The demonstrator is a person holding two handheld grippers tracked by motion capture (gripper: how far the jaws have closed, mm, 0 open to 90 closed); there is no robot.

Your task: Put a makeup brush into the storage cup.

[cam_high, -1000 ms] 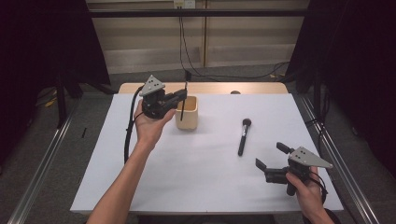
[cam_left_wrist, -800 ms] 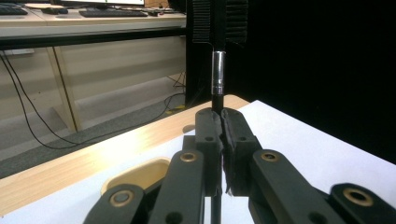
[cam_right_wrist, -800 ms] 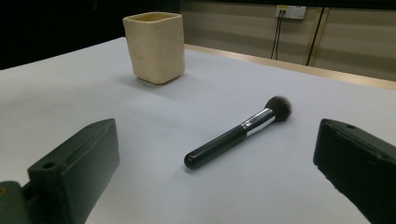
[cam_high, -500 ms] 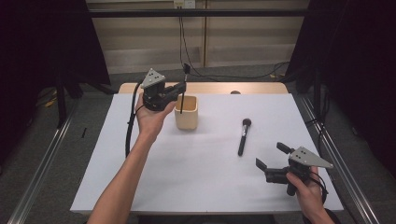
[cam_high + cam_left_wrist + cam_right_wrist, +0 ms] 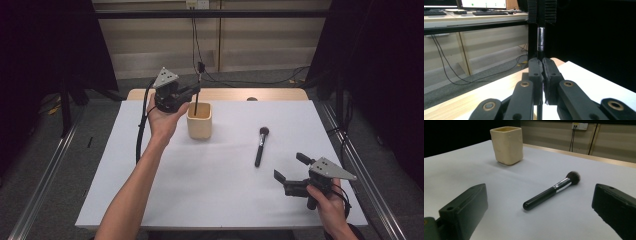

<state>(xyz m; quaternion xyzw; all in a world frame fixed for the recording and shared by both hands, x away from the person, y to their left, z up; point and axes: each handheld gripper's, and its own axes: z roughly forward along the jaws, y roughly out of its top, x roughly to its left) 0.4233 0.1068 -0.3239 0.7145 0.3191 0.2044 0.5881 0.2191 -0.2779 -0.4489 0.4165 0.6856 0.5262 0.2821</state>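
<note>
Item: slim black-handled brush [image 5: 196, 97], with a bright metal ferrule [image 5: 540, 39], held upright above the cream cup [image 5: 200, 121], lower end of the handle inside the cup's mouth; whether it touched the bottom could not be told. Holder: left gripper [image 5: 192, 92], jaws closed together on the thin handle just below the ferrule, pads pressed flat against it in the left gripper view. Handling, as judged: light, stiff, narrow and smooth, so liable to swivel or slip between the pads; best taken on the bare handle near the ferrule, never on the bristles, which would crush. Cup: square-sided, thick-walled, probably ceramic and fairly heavy, standing on the white table [image 5: 210, 195] towards its far edge; likely steady enough to receive a brush but could chip if knocked. Second item: larger powder brush [image 5: 552, 190] lying flat on the table, well apart from the cup, dark soft head pointing away from the person; round glossy handle apt to roll; best gripped mid-handle. Right gripper [image 5: 291, 170], jaws wide apart and holding nothing, sat low near the table's near right corner, facing that brush.
</note>
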